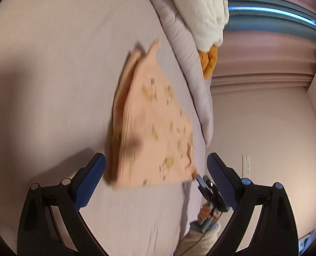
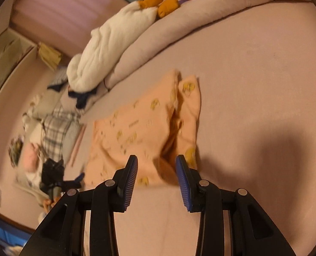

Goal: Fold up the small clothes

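The bed (image 2: pixel 254 68) under me is covered in a smooth, pale pinkish sheet, with a thick rolled duvet (image 2: pixel 179 21) of the same soft cloth curving along its far edge and pleated pink curtains (image 1: pixel 264 64) beyond. A fluffy white plush toy (image 2: pixel 106 49) with orange feet lies across the duvet, and a plaid cloth (image 2: pixel 57 128) sits in a jumble of things past the bed's left side. The small peach garment (image 2: pixel 141 132) lies flat on the sheet, thin soft fabric printed with little yellow figures, one side doubled over so a long crease runs down it. My right tool (image 2: pixel 156 170) hangs just above the garment's near edge; its ribbed blue pads stand apart with nothing pressed between them. In the left wrist view the garment (image 1: pixel 155 128) shows as a blurred, roughly triangular sheet. My left tool (image 1: pixel 155 166) has its dotted blue pads spread wide on either side of the garment's near edge, not touching it. My right tool (image 1: pixel 198 179) shows there too, small and dark, at the garment's near right corner, a hand (image 1: pixel 205 211) gripping its handle.
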### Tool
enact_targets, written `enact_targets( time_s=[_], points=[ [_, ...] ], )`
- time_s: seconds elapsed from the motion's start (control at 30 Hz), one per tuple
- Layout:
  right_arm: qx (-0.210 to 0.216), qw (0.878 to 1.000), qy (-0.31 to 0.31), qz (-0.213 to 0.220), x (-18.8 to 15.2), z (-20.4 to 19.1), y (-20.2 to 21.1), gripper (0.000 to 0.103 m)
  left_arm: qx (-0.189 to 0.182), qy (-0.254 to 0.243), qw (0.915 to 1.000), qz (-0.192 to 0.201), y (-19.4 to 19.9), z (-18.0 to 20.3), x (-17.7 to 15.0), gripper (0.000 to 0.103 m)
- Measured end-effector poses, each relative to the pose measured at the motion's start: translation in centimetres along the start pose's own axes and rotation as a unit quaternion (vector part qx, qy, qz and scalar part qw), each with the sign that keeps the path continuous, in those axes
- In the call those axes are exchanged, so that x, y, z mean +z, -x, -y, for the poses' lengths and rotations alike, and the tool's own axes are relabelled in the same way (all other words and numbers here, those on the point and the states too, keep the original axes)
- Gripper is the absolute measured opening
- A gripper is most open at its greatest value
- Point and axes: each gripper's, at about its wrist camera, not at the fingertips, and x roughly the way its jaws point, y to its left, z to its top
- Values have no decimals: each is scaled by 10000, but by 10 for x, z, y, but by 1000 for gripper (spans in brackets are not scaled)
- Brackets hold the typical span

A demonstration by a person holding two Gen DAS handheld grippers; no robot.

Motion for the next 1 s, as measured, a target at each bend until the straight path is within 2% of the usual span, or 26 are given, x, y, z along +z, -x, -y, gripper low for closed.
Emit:
enact_targets(
  time_s=[0.1, 0.3, 0.43, 0.5, 0.53, 0.57, 0.63, 0.7, 0.8, 0.9, 1.0],
  points=[
    [-62, 9999, 151, -35, 1, -8, -9, 38, -43, -26, 10000, -36, -6, -1, -11, 95],
    [-676, 9949, 714, -247, 12, -20, -34, 38, 173, -146, 9997, 7, -11, 2, -12, 95],
    [-602, 9932, 884, -461, 14, -22, -46, 38, 72, -221, 9996, -185, -16, 2, -12, 95],
    [-555, 9924, 980, -500, 14, -23, -50, 30, 142, -246, 9992, -263, -20, 4, -10, 89],
    [-508, 9920, 1027, -532, 15, -24, -52, 14, 143, -274, 9991, -300, -23, 5, -9, 87],
    [-546, 9913, 1067, -539, 13, -24, -51, 10, 155, -313, 9989, -324, -23, 5, -10, 81],
    [-460, 9914, 1109, -518, 9, -21, -44, 8, 222, -363, 9986, -322, -24, 6, -10, 74],
    [-247, 9931, 1060, -435, 5, -17, -31, 5, 215, -423, 9982, -355, -26, 7, -9, 60],
    [50, 9930, 1128, -354, -6, -18, -13, 4, 378, -519, 9971, -398, -26, 5, -10, 51],
    [78, 9911, 1272, -383, -22, -19, -1, 4, 352, -454, 9976, -392, -22, -1, -10, 51],
    [-414, 9914, 1111, -559, -25, -2, -5, 4, 397, -451, 9972, -442, -21, -2, -11, 51]
  ],
)
